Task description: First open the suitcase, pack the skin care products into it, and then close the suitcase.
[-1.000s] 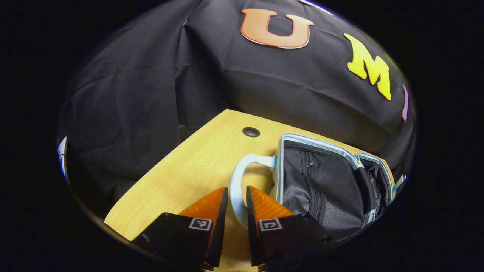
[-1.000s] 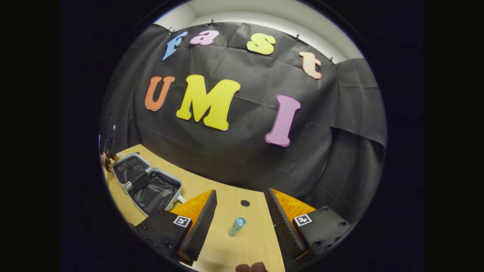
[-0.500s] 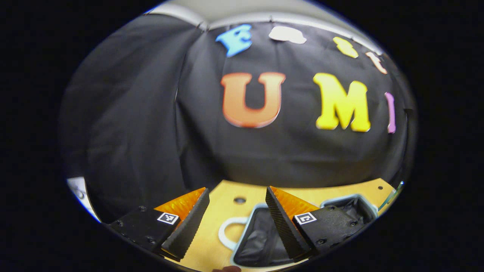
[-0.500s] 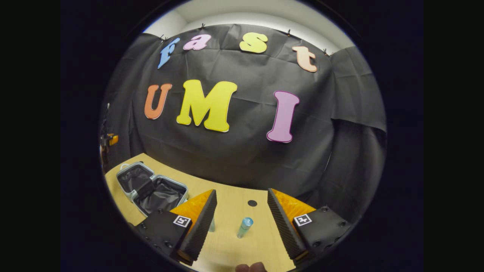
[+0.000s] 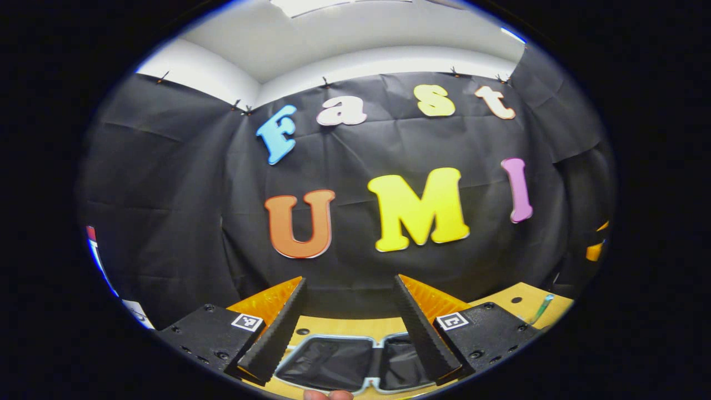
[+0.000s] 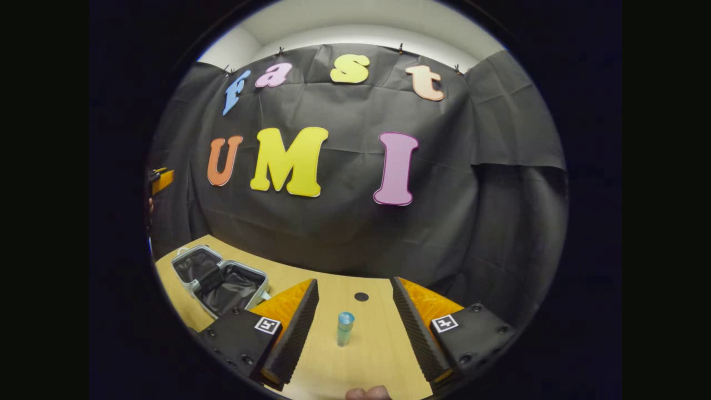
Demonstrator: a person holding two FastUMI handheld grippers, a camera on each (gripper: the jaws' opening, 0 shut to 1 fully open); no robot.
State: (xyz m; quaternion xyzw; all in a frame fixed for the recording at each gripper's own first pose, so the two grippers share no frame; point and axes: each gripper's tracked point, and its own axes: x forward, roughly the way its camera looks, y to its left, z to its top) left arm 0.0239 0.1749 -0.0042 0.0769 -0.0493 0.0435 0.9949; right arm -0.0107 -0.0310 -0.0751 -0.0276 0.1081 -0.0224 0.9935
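In the right gripper view, the right gripper [image 6: 351, 333] hangs low over the wooden table [image 6: 377, 355] with its fingers spread wide and nothing between them. Just ahead of the gap stands a small blue bottle [image 6: 345, 328], upright and apart from both fingers – this is the skin care product. Half a second ago it sat a little off to the right and looked tilted; now it is centred, so the gripper has lined up on it. Farther to the left lies the suitcase [image 6: 219, 280], open flat with both dark-lined halves up.

In the left gripper view, the left gripper [image 5: 350, 339] is also spread and empty. One second ago its fingers pinched the white handle of the suitcase [image 5: 350, 369]; since then it has let go and lifted, and the open case lies just under it (a thin green object [image 5: 541, 309] rests far right on the table [image 5: 514, 303]).

So the opening step looks finished – packing is next, and I judge the bottle will be taken first.
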